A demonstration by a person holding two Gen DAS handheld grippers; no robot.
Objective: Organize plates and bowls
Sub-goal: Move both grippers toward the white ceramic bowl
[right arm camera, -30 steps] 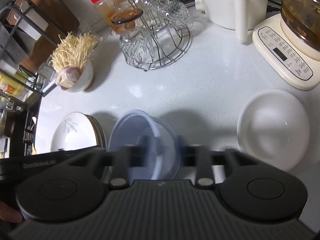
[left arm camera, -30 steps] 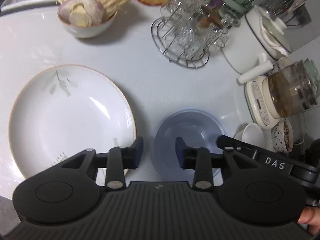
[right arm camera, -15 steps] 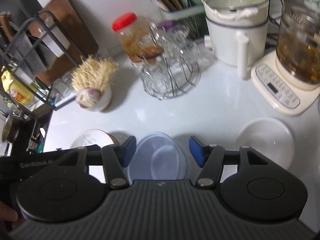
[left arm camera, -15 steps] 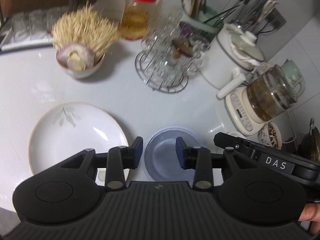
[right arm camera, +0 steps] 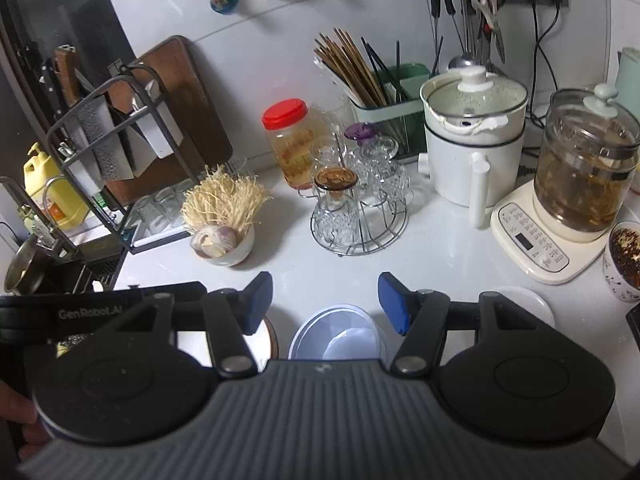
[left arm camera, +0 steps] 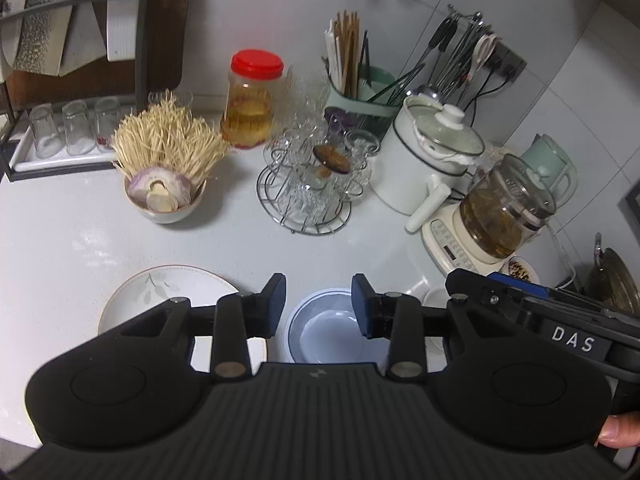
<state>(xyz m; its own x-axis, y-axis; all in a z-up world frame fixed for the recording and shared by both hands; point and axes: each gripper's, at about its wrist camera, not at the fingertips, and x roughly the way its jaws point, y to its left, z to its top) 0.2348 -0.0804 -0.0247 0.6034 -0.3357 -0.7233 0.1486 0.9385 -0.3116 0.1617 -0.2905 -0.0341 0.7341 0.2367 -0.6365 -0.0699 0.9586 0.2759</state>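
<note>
A translucent blue bowl (left arm camera: 326,328) sits on the white counter, seen below and between the fingertips of my left gripper (left arm camera: 319,306), which is open and empty well above it. A white plate with a leaf print (left arm camera: 168,296) lies to its left. In the right wrist view the blue bowl (right arm camera: 336,338) lies below my open, empty right gripper (right arm camera: 326,302). A white bowl (right arm camera: 524,304) rests upside down to its right, and the plate's edge (right arm camera: 266,340) shows at the left.
A bowl of garlic with roots (left arm camera: 166,184), a wire rack of glasses (left arm camera: 316,188), a red-lidded jar (left arm camera: 252,100), a white pot (left arm camera: 428,164), a glass kettle on its base (left arm camera: 496,216) and a chopstick holder (left arm camera: 360,92) stand behind. A dish rack (right arm camera: 104,132) is at the left.
Both grippers have risen and pulled back from the counter, so the plate and blue bowl look smaller and lower. The right gripper's jaws have opened wider.
</note>
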